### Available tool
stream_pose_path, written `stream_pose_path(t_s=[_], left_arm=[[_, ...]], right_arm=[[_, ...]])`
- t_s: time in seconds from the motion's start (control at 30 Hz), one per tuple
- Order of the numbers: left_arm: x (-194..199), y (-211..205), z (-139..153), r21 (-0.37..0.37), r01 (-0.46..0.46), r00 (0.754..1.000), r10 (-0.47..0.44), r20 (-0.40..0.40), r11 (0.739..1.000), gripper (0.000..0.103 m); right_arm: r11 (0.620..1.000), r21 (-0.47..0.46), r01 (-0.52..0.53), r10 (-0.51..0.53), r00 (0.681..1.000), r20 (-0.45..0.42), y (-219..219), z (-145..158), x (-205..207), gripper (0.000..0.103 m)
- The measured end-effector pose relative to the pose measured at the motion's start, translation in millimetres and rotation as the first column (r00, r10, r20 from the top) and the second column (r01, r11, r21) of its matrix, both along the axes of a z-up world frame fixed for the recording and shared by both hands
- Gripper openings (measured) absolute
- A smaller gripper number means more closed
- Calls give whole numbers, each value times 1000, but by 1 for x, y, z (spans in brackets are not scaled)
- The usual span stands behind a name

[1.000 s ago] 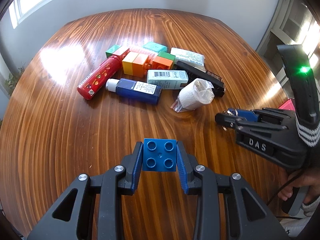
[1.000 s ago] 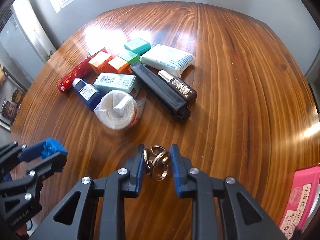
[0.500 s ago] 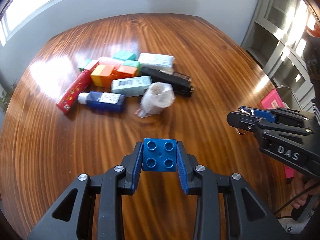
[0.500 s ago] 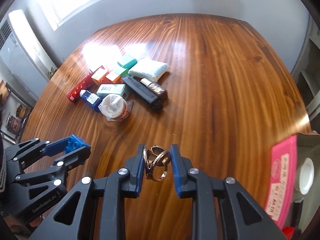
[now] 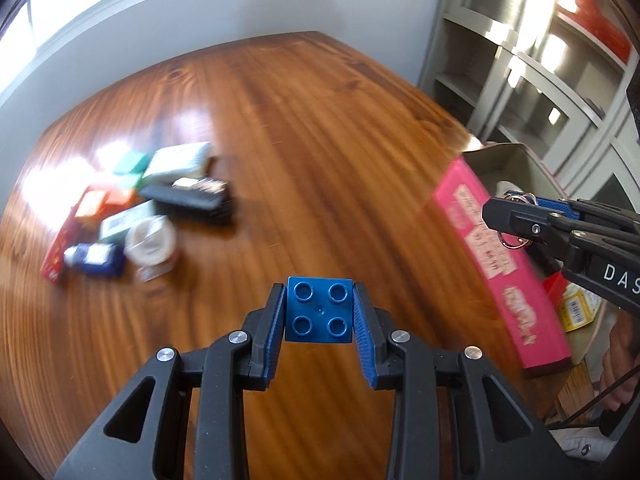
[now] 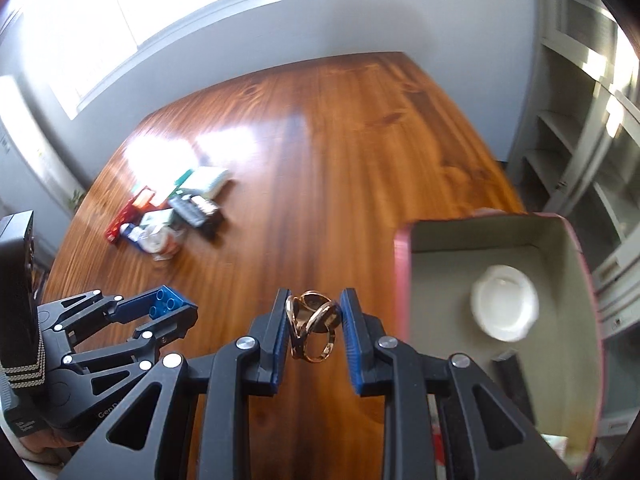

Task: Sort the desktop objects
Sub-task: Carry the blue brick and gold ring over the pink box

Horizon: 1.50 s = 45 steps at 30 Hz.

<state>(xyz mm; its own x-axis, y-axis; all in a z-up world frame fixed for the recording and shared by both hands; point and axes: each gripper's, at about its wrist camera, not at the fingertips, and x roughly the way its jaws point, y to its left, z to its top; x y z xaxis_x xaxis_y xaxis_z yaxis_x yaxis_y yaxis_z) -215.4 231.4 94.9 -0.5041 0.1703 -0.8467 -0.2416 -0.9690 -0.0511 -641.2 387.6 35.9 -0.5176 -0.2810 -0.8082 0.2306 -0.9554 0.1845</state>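
Transport step: your left hand-held gripper (image 5: 320, 316) is clamped on the blue brick (image 5: 319, 310), your right hand-held gripper (image 6: 316, 322) on the gold rings (image 6: 311, 325), both above the counter (image 5: 304, 152). Pink box (image 6: 402, 276) sits at 3 o'clock. Next: get over its opening, then release. Unsorted pile (image 5: 136, 204) waits at 10 o'clock.

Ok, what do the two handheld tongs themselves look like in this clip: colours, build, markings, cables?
Both tongs, left and right, are matte black linkage frames with silver pivot screws and ribbed blue pads. The right one carries white "DAS" lettering on its side; a thin black cable trails below it. A black-and-white striped band wraps the left unit's body.
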Motion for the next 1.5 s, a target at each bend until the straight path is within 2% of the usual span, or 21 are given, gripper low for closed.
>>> stream_pose_path(t_s=[0.4, 0.87, 1.2, 1.4, 1.43, 1.5], left_arm=[[2, 93, 7, 10, 113, 993, -113, -31, 994, 35], [6, 163, 8, 15, 181, 983, -181, -32, 983, 35], [9, 188, 3, 13, 226, 974, -226, -11, 974, 35], [8, 188, -1, 21, 222, 975, -222, 23, 975, 36], [9, 186, -1, 22, 217, 976, -217, 22, 976, 37], [10, 182, 0, 21, 203, 979, -203, 15, 979, 52]], right_arm=[[997, 10, 78, -78, 997, 1, 87, 1, 13, 28], [995, 8, 103, -103, 995, 3, 143, -1, 21, 28], [992, -4, 123, -123, 992, -3, 164, 2, 22, 28], [993, -16, 115, -115, 993, -3, 163, 2, 22, 28], [993, -18, 113, -114, 994, -2, 163, 2, 22, 28], [993, -29, 112, -112, 994, 3, 162, 2, 21, 28]])
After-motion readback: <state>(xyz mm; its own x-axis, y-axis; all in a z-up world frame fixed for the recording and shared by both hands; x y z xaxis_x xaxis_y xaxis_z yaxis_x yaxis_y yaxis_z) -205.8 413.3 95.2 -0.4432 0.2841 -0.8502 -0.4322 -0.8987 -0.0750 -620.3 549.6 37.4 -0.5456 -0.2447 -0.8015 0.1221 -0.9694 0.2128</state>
